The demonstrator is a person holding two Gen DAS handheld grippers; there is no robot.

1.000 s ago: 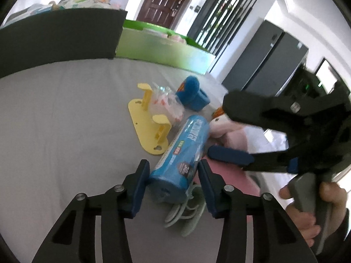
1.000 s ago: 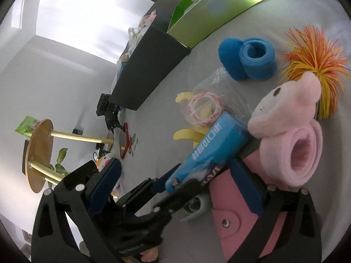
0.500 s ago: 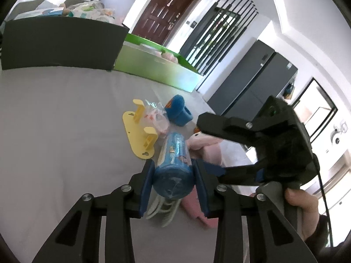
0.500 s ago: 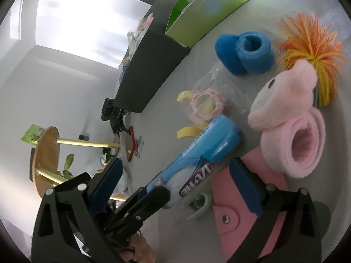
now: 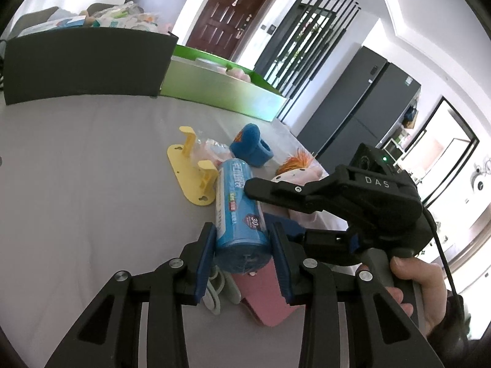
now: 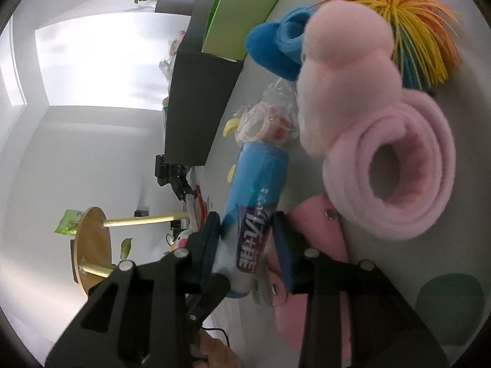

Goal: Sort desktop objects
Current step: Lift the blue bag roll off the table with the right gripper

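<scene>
One blue roll (image 5: 239,214), two tongs closing

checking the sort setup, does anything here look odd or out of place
Yes: both grippers are on one item. The left gripper clamps the blue bag roll at its near end, while the right gripper is closing its fingers around the same roll. The roll sits tilted, propped over a pink holder amid a crowded pile.

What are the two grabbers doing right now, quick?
Left gripper: shut on the blue roll.
Right gripper: jaws closing on the same blue roll, pads against its sides.
</scene>
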